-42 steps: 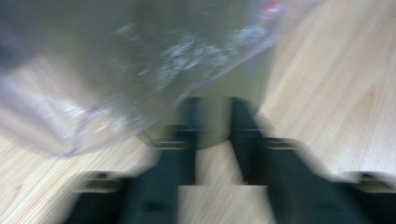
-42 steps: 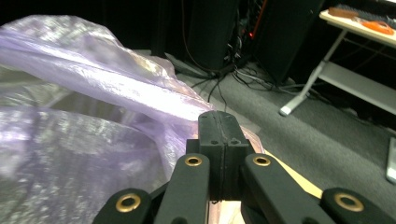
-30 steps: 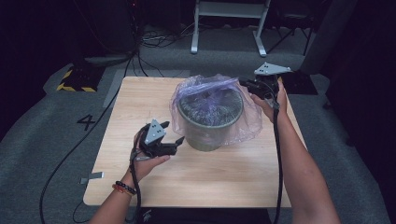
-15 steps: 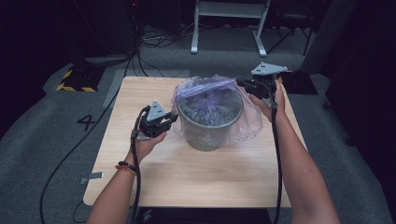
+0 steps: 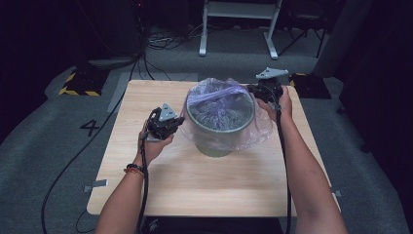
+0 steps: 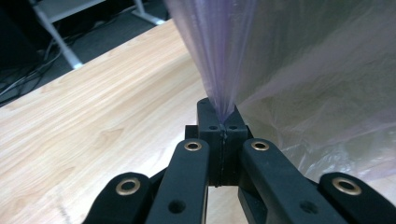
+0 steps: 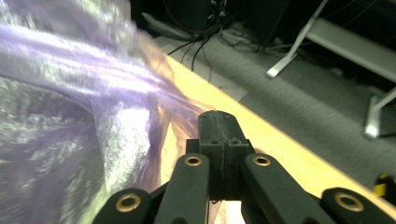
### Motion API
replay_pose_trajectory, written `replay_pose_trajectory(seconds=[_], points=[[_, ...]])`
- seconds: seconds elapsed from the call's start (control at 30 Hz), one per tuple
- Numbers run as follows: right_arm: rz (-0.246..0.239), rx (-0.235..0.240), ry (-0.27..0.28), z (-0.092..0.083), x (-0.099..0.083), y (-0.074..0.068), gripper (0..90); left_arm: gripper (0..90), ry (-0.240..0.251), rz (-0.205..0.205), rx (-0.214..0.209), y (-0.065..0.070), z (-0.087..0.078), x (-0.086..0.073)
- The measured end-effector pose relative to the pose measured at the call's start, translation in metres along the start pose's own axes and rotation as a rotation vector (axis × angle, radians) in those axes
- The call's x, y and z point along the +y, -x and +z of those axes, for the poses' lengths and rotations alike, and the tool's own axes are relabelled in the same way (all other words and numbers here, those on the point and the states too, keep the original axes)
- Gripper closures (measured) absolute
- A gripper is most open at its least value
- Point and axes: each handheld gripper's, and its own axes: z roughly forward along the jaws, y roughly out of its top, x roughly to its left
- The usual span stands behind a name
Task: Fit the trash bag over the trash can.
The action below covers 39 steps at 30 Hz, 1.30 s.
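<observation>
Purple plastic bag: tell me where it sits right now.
In the high view, the purple plastic bag drapes over the green bin mid-table, between the left gripper and right gripper.

Wooden table [image 5: 160,180], green bin [image 5: 221,131] standing centrally, apparently bag-lined

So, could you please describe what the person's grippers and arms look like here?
Both the left gripper and the right gripper are black, each topped by a grey three-cornered plate and trailing a black cable along the forearm. In the gripper views the jaws are black linkages with brass-coloured pivot rings. The arms are bare of sleeves; a red and dark bracelet sits on the left wrist.
</observation>
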Motion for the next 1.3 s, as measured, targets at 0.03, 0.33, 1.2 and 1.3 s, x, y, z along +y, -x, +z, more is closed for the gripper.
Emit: replay_pose_trajectory(seconds=[0.03,0.33,1.2,1.3], points=[[0.006,0.005,-0.004,0.004,-0.003,0.000,90.0,90.0,0.005,-0.007,0.004,-0.002,0.000,0.001],[0.158,0.161,0.037,0.013,-0.028,0.004,90.0,90.0,0.007,-0.018,-0.064,0.002,0.008,0.003],[0.085,0.233,0.116,-0.050,-0.073,-0.027,90.0,45.3,0.113,0.032,-0.121,0.039,-0.054,-0.009],[0.091,0.218,0.136,-0.054,-0.070,-0.024,90.0,36.9,0.172,-0.016,-0.130,0.029,-0.061,-0.002]])
